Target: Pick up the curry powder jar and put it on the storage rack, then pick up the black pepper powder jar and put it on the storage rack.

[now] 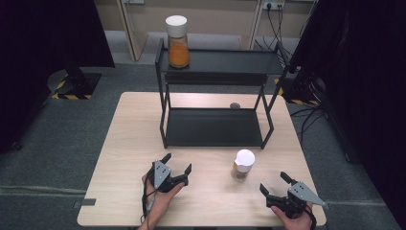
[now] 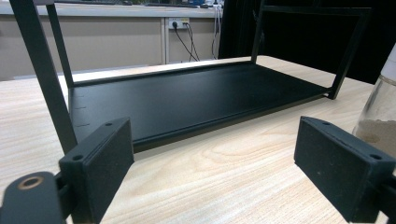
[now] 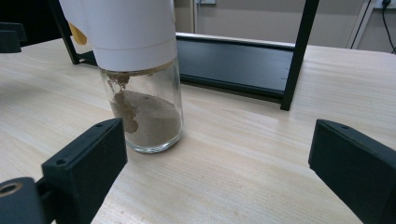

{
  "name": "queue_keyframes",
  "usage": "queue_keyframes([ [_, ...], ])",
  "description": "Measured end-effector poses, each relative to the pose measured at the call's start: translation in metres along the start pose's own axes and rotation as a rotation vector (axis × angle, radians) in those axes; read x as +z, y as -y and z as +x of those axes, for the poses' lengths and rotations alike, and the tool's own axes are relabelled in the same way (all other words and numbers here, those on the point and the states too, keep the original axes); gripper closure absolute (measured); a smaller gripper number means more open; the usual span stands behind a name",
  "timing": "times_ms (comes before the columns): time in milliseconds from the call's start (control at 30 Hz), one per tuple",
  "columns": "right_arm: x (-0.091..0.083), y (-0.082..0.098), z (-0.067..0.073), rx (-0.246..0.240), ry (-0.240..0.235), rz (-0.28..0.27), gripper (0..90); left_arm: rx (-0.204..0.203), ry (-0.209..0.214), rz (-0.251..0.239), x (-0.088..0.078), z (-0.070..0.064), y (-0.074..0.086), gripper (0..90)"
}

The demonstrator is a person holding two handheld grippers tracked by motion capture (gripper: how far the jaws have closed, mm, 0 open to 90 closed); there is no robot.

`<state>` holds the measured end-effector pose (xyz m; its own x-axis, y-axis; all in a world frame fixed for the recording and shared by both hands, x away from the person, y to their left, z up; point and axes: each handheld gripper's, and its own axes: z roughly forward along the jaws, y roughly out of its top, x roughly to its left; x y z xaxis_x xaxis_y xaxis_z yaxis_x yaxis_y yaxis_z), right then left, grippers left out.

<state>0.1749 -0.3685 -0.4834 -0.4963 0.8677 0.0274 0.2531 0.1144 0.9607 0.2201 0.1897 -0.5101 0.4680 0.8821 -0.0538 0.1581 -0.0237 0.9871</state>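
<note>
A glass jar of brown powder with a white cap (image 1: 242, 165) (image 3: 140, 88) stands upright on the wooden table (image 1: 129, 143), in front of the black two-tier rack (image 1: 215, 127). A taller jar of orange powder (image 1: 177, 42) stands on the rack's top shelf at its left end. My left gripper (image 1: 178, 163) (image 2: 215, 163) rests open near the table's front, left of the brown jar, facing the rack's lower shelf (image 2: 187, 98). My right gripper (image 1: 274, 182) (image 3: 219, 163) is open at the front right, the brown jar just ahead and left of it. Both hold nothing.
A small grey round object (image 1: 234, 105) lies on the table behind the rack. The rack's thin black posts (image 3: 299, 56) stand close to the brown jar. Dark curtains and stand bases flank the table on the grey floor.
</note>
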Motion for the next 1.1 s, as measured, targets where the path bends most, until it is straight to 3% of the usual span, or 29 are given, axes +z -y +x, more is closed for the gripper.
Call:
queue_keyframes([
  [933, -0.0001, -0.0003, -0.0001, 0.011, 0.005, 0.001, 4.6, -0.013, -0.002, -0.019, -0.0015, 0.0003, 0.0033, 11.4],
  [1100, 0.0007, 0.0011, -0.0016, 0.015, -0.013, -0.01, 4.4, -0.017, -0.001, -0.02, -0.0015, 0.0009, 0.0035, 11.3],
])
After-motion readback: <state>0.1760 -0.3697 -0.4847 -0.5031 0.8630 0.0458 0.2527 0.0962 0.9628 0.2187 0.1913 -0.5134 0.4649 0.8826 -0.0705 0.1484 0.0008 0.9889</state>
